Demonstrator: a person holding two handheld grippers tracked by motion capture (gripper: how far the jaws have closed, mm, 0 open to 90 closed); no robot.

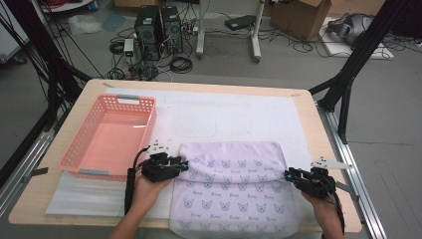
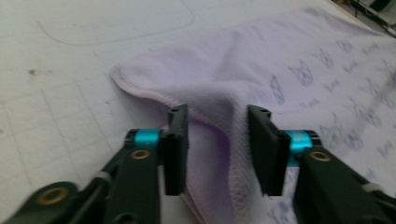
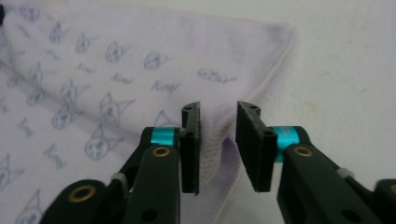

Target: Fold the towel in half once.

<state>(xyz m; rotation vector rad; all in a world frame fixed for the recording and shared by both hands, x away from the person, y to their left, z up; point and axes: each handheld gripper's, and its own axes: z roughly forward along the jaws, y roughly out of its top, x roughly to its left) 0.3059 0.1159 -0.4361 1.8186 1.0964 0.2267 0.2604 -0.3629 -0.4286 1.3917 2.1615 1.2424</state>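
basket: pink perforated plastic basket (image 1: 107,137), far left on the table (image 1: 303,119), empty, just beside the towel's left edge
left gripper: left gripper (image 1: 183,163) at the towel's left edge, upper part; jaws apart, a raised ridge of cloth stands between them in the left gripper view (image 2: 218,140), pads not pressing on it
towel: lilac towel with blue cat-face print (image 1: 234,186), flat on the white mat (image 1: 209,117), near edge of table, front hem hangs over the table lip; looks like 1 fold, doubled layer at the sides
handling: judged light, soft, limp, no stiffness; will sag and drape when lifted, not fragile, terry surface gives the pads good friction, low slip risk
where to grip: stitched hem at left and right edges, near the far corners; pinch both layers together or the under layer drops
right gripper: right gripper (image 1: 288,174) at the towel's right edge; jaws apart, hem bulges up between them in the right gripper view (image 3: 218,149), left pad close to the cloth, no clamp
risk: 1-layer pinch or uneven lift skews the fold
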